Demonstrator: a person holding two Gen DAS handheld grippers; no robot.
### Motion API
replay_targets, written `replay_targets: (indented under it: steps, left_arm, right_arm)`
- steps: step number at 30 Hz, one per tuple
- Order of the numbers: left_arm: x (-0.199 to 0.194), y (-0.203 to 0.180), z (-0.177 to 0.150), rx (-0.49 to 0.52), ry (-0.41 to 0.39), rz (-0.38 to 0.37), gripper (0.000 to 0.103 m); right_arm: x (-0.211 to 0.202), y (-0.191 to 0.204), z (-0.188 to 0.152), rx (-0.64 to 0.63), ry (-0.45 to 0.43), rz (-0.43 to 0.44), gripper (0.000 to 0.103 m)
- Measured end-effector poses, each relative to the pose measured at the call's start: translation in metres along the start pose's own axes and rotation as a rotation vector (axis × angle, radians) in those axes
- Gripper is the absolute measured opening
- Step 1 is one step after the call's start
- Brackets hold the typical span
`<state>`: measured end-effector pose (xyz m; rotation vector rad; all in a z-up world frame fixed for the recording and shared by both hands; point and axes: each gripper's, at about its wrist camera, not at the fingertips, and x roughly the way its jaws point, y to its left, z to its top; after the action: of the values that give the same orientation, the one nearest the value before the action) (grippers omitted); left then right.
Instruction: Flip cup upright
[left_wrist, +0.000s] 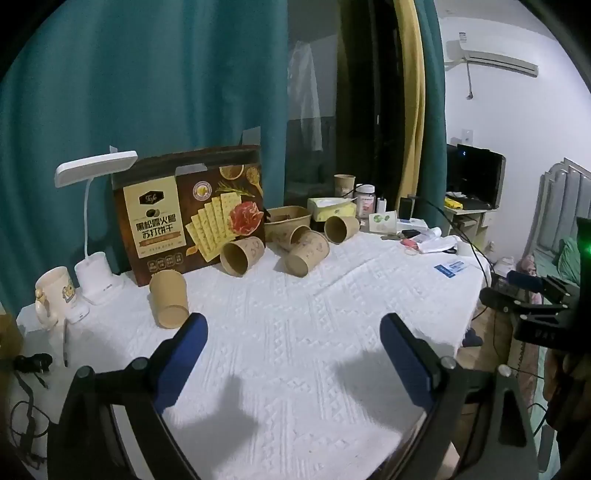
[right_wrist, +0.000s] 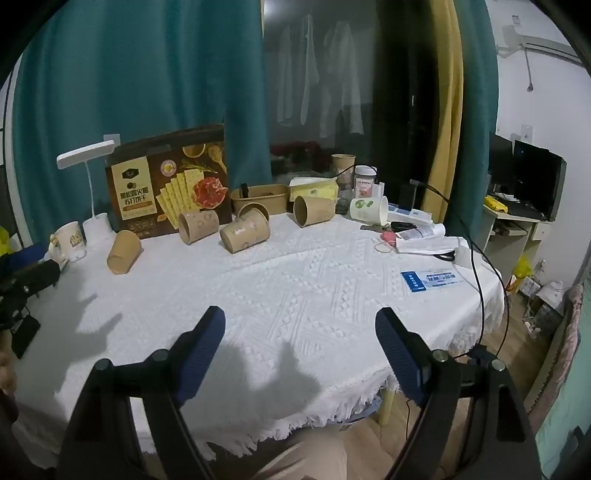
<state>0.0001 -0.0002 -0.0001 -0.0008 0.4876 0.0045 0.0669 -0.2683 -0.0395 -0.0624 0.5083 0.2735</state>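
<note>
Left hand-held gripper (left_wrist: 293, 334): fingers spread wide, holding nothing, above the white tabletop (left_wrist: 295, 332).
Right hand-held gripper (right_wrist: 300, 328): likewise released and empty.
Landmark: cracker box (left_wrist: 192, 210), upright at the tabletop's back edge.
Cups: four brown paper cups on their sides; nearest cup (left_wrist: 169, 299) just in front of the box's left corner, the rest along and beyond its right end.
Desk lamp (left_wrist: 96, 236): left of the box.
</note>
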Motion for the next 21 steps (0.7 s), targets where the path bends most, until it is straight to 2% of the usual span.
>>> replay_targets:
  steps: [11,21]
  left_arm:
    - [-0.004,-0.003,0.015,-0.015,-0.019,-0.013,0.094]
    - [-0.014,-0.003,0.012,-0.012,-0.053,-0.023,0.094]
  right_arm:
    - [-0.007,-0.001,-0.001,-0.005,-0.023,-0.012,0.082]
    - [-0.01,0.0,0.001,-0.002,-0.025,-0.009,0.082]
